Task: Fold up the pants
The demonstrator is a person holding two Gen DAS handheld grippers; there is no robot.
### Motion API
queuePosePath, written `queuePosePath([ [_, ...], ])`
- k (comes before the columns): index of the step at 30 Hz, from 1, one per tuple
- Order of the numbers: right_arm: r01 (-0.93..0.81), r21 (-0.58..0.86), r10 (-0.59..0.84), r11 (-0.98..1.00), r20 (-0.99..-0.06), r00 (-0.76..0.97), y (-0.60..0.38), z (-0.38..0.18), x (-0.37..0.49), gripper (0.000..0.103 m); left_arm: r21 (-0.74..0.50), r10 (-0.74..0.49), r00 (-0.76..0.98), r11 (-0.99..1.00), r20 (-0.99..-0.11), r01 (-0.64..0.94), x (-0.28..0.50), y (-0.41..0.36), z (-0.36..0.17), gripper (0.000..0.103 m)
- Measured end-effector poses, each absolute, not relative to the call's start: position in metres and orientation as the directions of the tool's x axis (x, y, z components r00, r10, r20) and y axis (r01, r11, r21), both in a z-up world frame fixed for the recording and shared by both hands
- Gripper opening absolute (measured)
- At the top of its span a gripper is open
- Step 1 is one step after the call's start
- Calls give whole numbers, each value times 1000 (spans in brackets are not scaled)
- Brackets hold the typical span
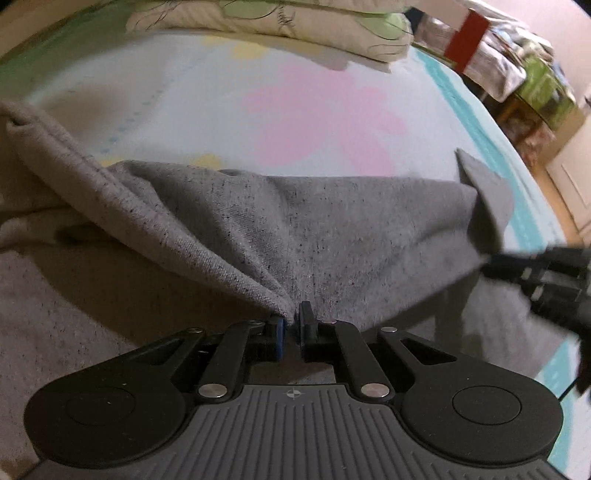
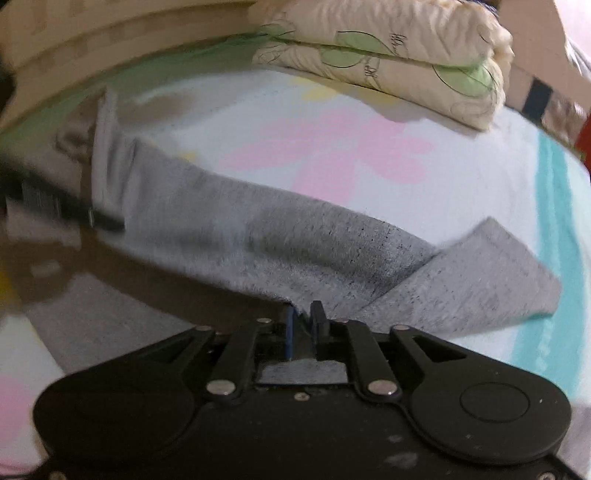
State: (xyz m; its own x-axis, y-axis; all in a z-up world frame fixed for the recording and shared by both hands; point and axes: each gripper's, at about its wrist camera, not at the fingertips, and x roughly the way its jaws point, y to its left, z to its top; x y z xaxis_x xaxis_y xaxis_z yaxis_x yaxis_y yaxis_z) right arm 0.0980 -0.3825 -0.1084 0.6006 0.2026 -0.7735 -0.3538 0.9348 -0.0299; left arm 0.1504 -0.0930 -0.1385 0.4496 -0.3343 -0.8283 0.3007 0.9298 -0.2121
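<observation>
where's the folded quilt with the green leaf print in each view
Left wrist view: the folded quilt lies along the top edge, centre to right, behind the grey pants.
Right wrist view: the folded quilt sits at upper right, again beyond the pants.
Shared landmark: the pink flower print on the bedsheet, between quilt and pants.

Home bedroom: bed with flowered sheet (image 1: pixel 314 110), folded quilt (image 2: pixel 388 62), wooden headboard (image 2: pixel 110 33).
</observation>
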Motion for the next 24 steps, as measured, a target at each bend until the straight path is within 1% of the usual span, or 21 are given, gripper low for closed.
queuePosePath([
  [3,-278,15,199,961,-735,648,-393,-93,107,26,-195,-333,473,928,-815,318,151,-94,-138,7],
  [4,-241,23,182,970,-723,666,-396,-90,112,27,-200,-333,471,929,-817,311,152,-92,-139,7],
  [6,-144,28,121,989,-710,693,-407,-87,129,31,-210,-335,466,931,-819,299,152,-89,-142,7],
  [9,34,-17,-36,999,-725,688,-424,-95,169,33,-204,-333,470,930,-817,304,151,-89,-144,7],
  [11,127,-61,-130,990,-745,654,-434,-107,198,33,-199,-332,470,930,-818,311,148,-91,-145,7],
  [14,218,-116,-228,969,-763,605,-444,-124,235,33,-188,-328,470,928,-819,321,148,-92,-148,7],
  [17,257,-170,-292,951,-769,569,-447,-138,263,33,-191,-331,468,928,-820,321,149,-93,-149,7],
  [19,271,-186,-309,945,-782,541,-450,-146,271,33,-191,-333,472,927,-816,323,149,-92,-149,7],
  [22,261,-222,-332,939,-777,534,-450,-148,273,33,-183,-333,483,926,-810,331,147,-93,-147,7],
  [23,248,-239,-338,939,-777,531,-447,-149,275,29,-184,-335,485,925,-808,332,147,-93,-147,7],
  [24,232,-245,-334,941,-779,531,-447,-149,275,19,-185,-336,488,925,-805,331,147,-93,-146,7],
])
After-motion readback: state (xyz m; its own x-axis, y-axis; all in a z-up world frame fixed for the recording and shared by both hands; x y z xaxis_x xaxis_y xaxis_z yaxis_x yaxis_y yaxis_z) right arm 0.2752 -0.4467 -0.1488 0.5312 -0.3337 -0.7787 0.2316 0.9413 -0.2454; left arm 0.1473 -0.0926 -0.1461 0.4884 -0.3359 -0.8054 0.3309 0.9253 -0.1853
